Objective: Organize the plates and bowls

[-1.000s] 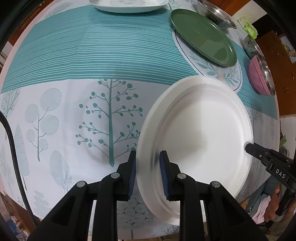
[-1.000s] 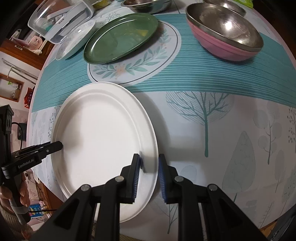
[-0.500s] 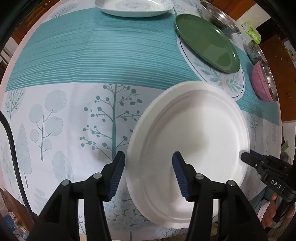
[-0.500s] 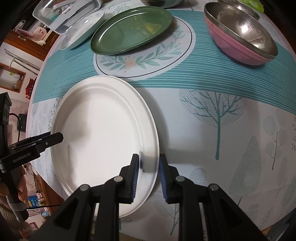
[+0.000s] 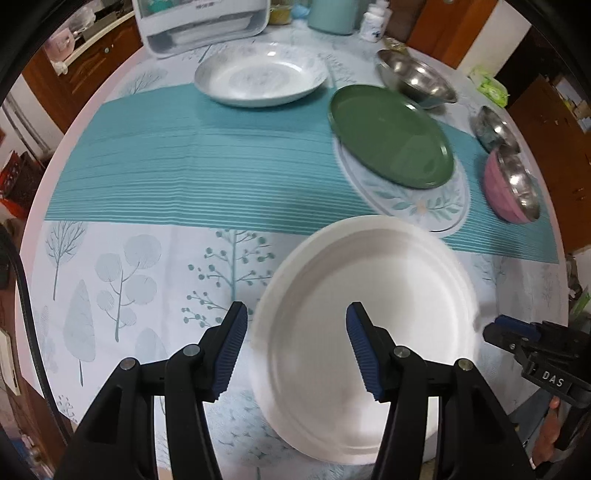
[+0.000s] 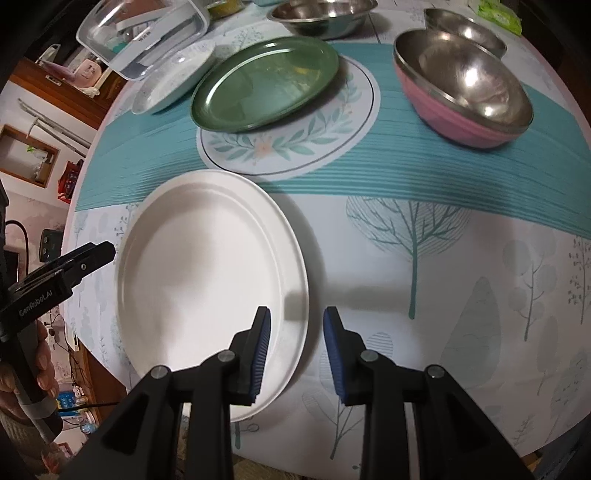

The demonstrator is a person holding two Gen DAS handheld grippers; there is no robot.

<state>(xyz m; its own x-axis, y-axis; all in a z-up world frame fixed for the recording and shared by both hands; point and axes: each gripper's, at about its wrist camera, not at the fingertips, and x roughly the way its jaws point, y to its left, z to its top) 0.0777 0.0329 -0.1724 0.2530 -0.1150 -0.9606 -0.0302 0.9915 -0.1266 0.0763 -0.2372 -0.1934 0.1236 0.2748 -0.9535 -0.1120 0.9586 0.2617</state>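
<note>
A large white plate lies flat on the tree-print tablecloth near the table's front edge. My left gripper hangs open above the plate's left rim, its blue pads well clear of it. My right gripper straddles the opposite rim; its jaws are opening and the pads no longer press on the rim. Each gripper's tip shows in the other's view, the right gripper and the left gripper. Farther back, a green plate rests on a leaf-patterned plate.
A steel bowl sits nested in a pink bowl at the right. A white patterned dish, two more steel bowls and a clear lidded box stand at the back.
My left gripper let go of the white plate's rim, opened wide and rose. The right jaws, shut on the opposite rim before, have parted. The plate stays flat on the cloth.
</note>
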